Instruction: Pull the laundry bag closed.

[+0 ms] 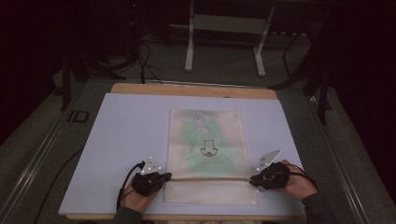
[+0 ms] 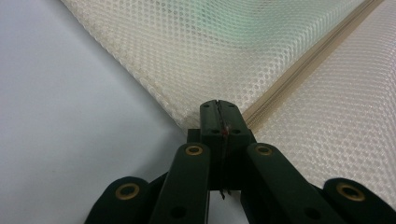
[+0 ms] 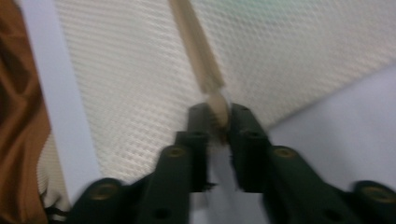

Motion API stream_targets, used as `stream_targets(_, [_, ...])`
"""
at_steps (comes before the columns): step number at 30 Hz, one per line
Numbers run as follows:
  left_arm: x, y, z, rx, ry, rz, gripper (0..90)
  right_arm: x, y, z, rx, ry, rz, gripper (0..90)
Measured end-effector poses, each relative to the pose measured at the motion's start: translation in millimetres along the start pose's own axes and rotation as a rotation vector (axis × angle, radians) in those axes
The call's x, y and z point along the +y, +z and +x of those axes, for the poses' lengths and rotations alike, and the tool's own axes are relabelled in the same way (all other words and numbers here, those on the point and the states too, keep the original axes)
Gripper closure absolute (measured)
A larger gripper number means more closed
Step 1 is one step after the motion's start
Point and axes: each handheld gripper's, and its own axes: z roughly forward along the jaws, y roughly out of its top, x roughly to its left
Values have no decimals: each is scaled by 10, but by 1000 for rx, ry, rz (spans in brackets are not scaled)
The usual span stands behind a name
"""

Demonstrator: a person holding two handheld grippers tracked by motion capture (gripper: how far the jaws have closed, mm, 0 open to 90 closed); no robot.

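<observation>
The mesh bag [image 1: 206, 154] lies flat near the middle of the table [image 1: 126, 135], its long axis running from 12 o'clock to 6 o'clock in the high view. Its contents are hard to make out: a pale green mass shows through the weave, with a small dark printed figure [image 1: 208, 149] whose form cannot be resolved. The bag is cream, of fine honeycomb netting, rectangular, with stitched edges. A beige zipper [image 1: 208, 178] crosses it near the 6 o'clock end. The left gripper [image 2: 218, 108] sits at the zipper's 9 o'clock end; its jaws are pressed together on the bag's edge, which is hidden between them. The right gripper [image 3: 219, 116] sits at the 3 o'clock end; that view is blurred, its jaws stand narrowly apart, and the rounded zipper pull [image 3: 217, 108] lies between them without clear pad contact. The table surface is smooth light blue over a wooden board [image 1: 194, 90].
</observation>
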Motion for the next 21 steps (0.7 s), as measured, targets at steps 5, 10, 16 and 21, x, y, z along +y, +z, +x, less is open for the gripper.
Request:
stream_targets(5, [5,0,-4,1,-11,2,890,-88,-31,-38,-8,49,-43,648])
stream_targets(10, [-5,-2,6,-12,-24,-9,873,-145,-73,-63,-30,80,-99,605])
stream_targets(16, [-3,-6,-10,-3,-12,-10,869,-212,-116,-133,-110,170,-171,554])
stream_targets(21, [5,-12,-32,13,8,-5,869,-289,-123,-196,-185,243,-220,512])
